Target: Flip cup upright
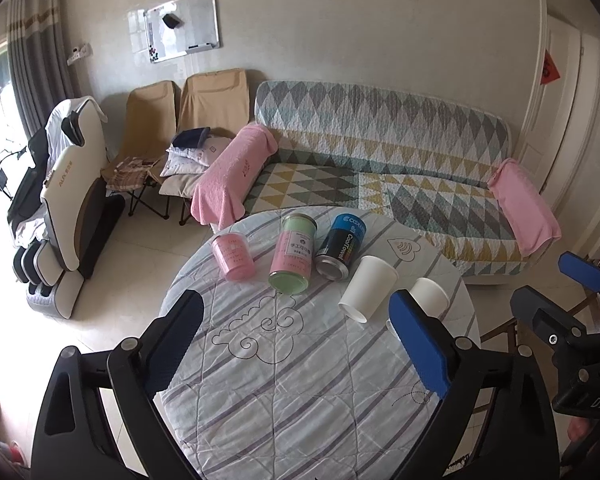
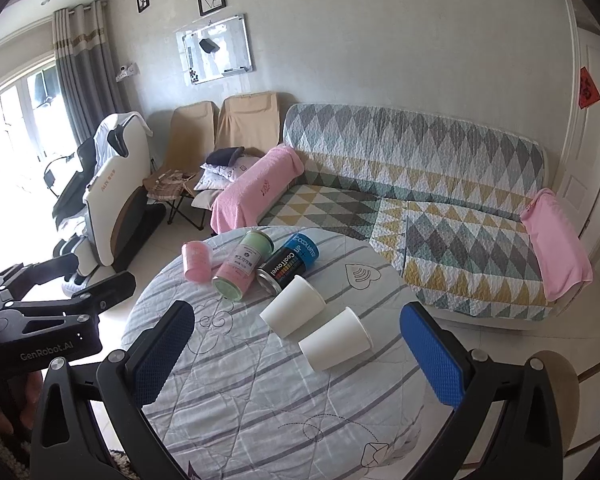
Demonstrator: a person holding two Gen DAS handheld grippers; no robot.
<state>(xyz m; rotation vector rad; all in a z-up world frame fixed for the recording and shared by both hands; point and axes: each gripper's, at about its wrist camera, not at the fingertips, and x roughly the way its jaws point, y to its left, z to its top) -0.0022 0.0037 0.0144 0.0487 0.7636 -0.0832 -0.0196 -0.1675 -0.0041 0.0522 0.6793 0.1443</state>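
Two white paper cups lie on their sides on the round table (image 1: 284, 392) (image 2: 260, 392). One cup (image 1: 367, 287) (image 2: 293, 306) lies beside the cans. The other cup (image 1: 430, 295) (image 2: 336, 345) lies nearer the table's right edge; in the left wrist view my finger partly hides it. My left gripper (image 1: 296, 344) is open and empty, above the table's near part. My right gripper (image 2: 296, 356) is open and empty, with the nearer cup between its fingers in the view, further out. The right gripper also shows at the right of the left wrist view (image 1: 560, 300).
A pink jar (image 1: 233, 257) (image 2: 197, 261), a green-and-pink jar (image 1: 293, 258) (image 2: 242, 266) and a blue-black can (image 1: 340, 251) (image 2: 290, 262) lie on their sides at the table's far part. A patterned sofa (image 1: 400, 160) stands behind. A massage chair (image 1: 68, 200) stands left.
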